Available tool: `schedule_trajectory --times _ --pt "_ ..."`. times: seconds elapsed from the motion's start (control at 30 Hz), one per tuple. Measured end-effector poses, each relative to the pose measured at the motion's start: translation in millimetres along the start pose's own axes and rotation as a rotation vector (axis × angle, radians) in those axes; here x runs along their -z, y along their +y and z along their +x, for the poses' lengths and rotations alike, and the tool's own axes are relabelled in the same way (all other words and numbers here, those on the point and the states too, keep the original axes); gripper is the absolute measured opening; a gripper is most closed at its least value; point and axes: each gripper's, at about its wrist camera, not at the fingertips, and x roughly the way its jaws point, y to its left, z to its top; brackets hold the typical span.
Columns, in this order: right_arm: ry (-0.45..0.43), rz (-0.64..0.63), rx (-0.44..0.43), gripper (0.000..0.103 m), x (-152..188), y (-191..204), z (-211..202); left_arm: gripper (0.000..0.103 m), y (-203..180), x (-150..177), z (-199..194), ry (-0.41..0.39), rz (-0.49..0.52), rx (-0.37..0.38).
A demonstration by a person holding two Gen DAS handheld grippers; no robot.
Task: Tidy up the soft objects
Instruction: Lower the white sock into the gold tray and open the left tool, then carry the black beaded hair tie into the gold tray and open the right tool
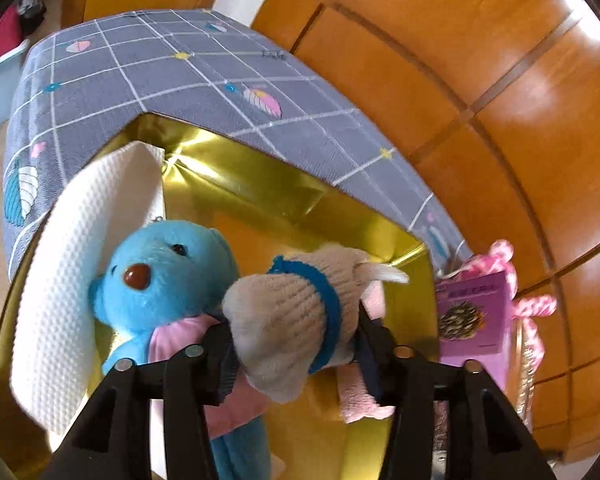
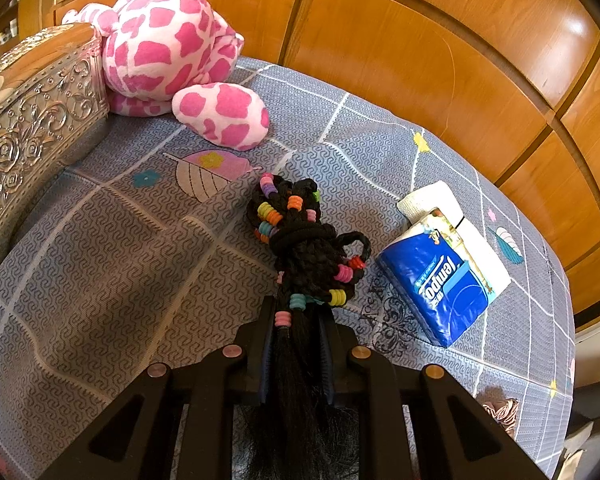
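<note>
My left gripper (image 1: 296, 344) hovers over an open gold tin (image 1: 260, 184), its pads against the sides of a beige knitted sock with blue trim (image 1: 300, 308). Inside the tin lie a blue teddy in a pink shirt (image 1: 160, 276), a white paper roll (image 1: 80, 260) and a pink cloth (image 1: 360, 400). In the right wrist view my right gripper (image 2: 296, 312) is shut on a black braided hairpiece with coloured beads (image 2: 300, 240), which rests on the grey-blue checked cover (image 2: 120, 240).
A pink-spotted white plush (image 2: 172, 48) leans by an embossed silver box (image 2: 32, 128) at the back left. A blue tissue pack (image 2: 440, 276) and a white bandage roll (image 2: 424, 200) lie to the right. A purple carton (image 1: 476, 312) stands beside the tin. Wooden cabinet doors (image 2: 420, 60) stand behind.
</note>
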Motion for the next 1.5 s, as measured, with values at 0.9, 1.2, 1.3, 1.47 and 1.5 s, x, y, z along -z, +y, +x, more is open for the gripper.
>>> schedule_trajectory --times 0.9,1.2,1.3,1.47,1.5 --pt "0.008 0.017 0.011 0.017 -2.6 -0.9 1.4 0.088 -39.6 96.7 -77.4 -0.216 0.489 -0.116" --pt "0.020 0.094 0.010 0.016 -7.1 -5.1 1.8 0.094 -45.4 111.2 -87.5 -0.225 0.554 -0.117" --pt "0.025 0.126 -0.005 0.015 -8.8 -8.0 1.6 0.094 -46.2 113.2 -89.9 -0.221 0.560 -0.115" --pt "0.002 0.178 -0.079 0.014 -15.0 -7.0 -7.0 0.094 -45.6 113.8 -91.6 -0.216 0.565 -0.114" --pt "-0.006 0.191 -0.099 0.014 -17.6 -6.4 -9.3 0.094 -45.1 112.9 -91.7 -0.214 0.561 -0.114"
